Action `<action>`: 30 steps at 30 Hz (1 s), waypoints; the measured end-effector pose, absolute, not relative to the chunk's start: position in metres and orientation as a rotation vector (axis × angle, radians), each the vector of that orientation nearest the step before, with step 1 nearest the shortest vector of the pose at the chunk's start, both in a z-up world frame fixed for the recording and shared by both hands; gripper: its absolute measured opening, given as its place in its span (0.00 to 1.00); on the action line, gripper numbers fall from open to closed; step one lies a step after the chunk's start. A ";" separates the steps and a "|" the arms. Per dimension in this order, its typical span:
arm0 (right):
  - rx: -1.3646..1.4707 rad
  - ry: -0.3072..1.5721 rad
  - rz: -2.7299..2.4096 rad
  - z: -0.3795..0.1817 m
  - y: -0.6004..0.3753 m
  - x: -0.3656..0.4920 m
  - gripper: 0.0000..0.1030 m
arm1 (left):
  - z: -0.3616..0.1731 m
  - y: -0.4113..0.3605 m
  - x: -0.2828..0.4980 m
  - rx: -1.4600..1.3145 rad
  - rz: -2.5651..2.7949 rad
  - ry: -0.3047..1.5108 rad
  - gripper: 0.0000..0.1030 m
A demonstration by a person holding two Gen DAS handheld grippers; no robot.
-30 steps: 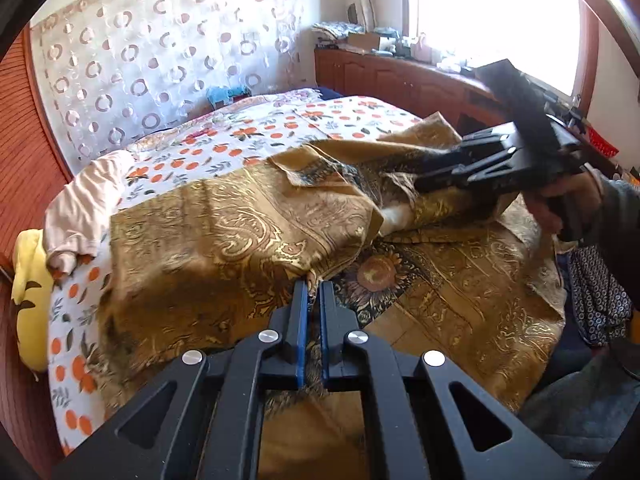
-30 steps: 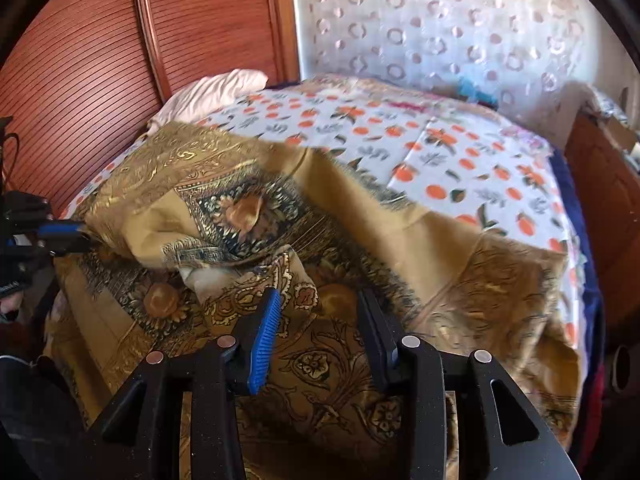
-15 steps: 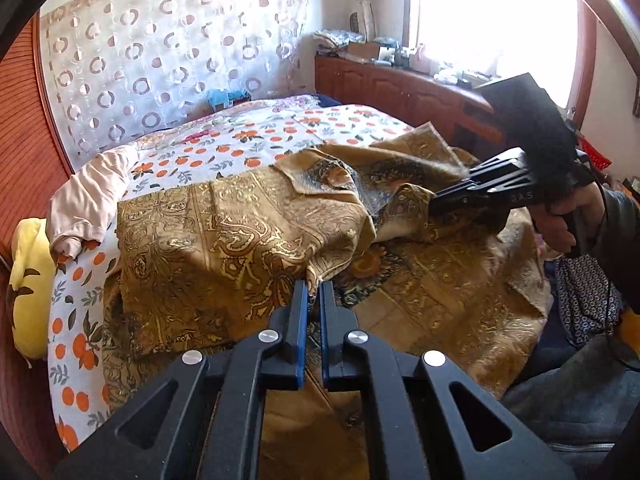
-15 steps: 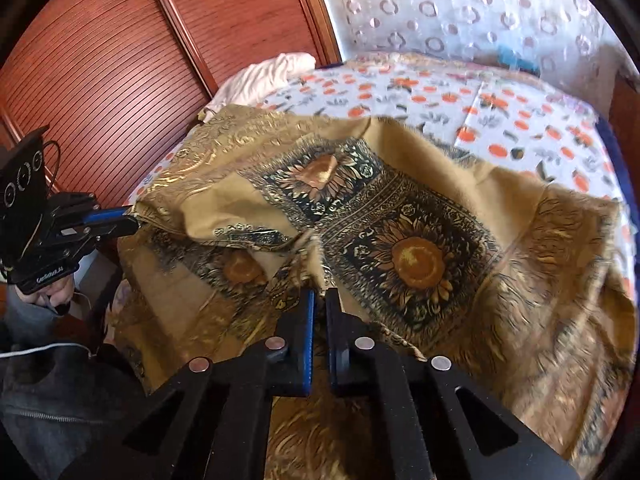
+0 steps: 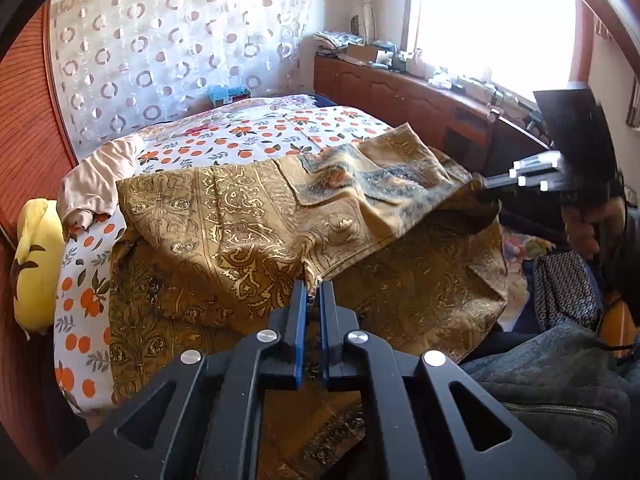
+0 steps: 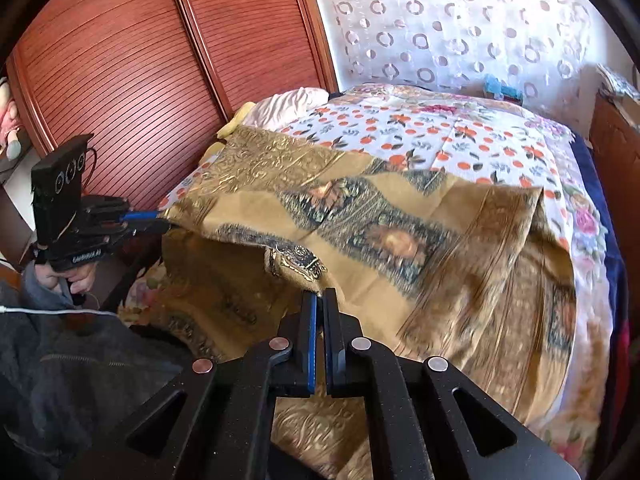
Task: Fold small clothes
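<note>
A gold-brown paisley cloth (image 5: 240, 216) with dark flower panels lies over the bed, its near edge lifted and stretched between my two grippers. My left gripper (image 5: 313, 286) is shut on one corner of that edge; it shows at the left of the right wrist view as the left gripper (image 6: 162, 219). My right gripper (image 6: 319, 294) is shut on the other corner of the cloth (image 6: 400, 240), and appears at the right of the left wrist view as the right gripper (image 5: 486, 183). The lower layer of cloth hangs beneath the raised flap.
The bed sheet (image 5: 256, 136) is white with orange fruit. A pink pillow (image 5: 96, 176) and a yellow plush toy (image 5: 38, 264) lie at its left side. Red slatted wardrobe doors (image 6: 120, 80) stand behind, a wooden cabinet (image 5: 400, 96) under the window. A person's dark trousers (image 5: 560, 380) are near.
My right gripper went from open to shut on the cloth's corner, then drew it outward. Both grippers lifted the near edge, so the crumpled flap now spans taut between them.
</note>
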State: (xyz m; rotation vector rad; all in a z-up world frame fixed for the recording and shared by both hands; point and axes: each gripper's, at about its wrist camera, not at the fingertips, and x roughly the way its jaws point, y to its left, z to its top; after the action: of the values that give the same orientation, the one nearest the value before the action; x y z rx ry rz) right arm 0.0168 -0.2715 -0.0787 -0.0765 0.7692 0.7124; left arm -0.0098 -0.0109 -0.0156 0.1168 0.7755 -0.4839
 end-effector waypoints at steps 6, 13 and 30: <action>-0.068 0.784 0.688 -0.085 -0.269 0.014 0.03 | -0.010 -0.009 -0.006 0.114 -0.468 0.784 0.28; -0.112 0.797 0.657 -0.082 -0.269 0.003 0.03 | 0.003 0.011 -0.005 0.093 -0.403 0.738 0.65; -0.133 0.687 0.428 -0.051 -0.303 0.059 0.55 | -0.018 0.096 0.099 0.059 -0.194 0.727 0.65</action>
State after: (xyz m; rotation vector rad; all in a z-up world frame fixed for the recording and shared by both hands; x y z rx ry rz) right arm 0.0587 -0.3033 -0.0511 -0.1325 0.6866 0.4285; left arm 0.0987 0.0960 -0.0179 0.0594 0.7272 -0.1939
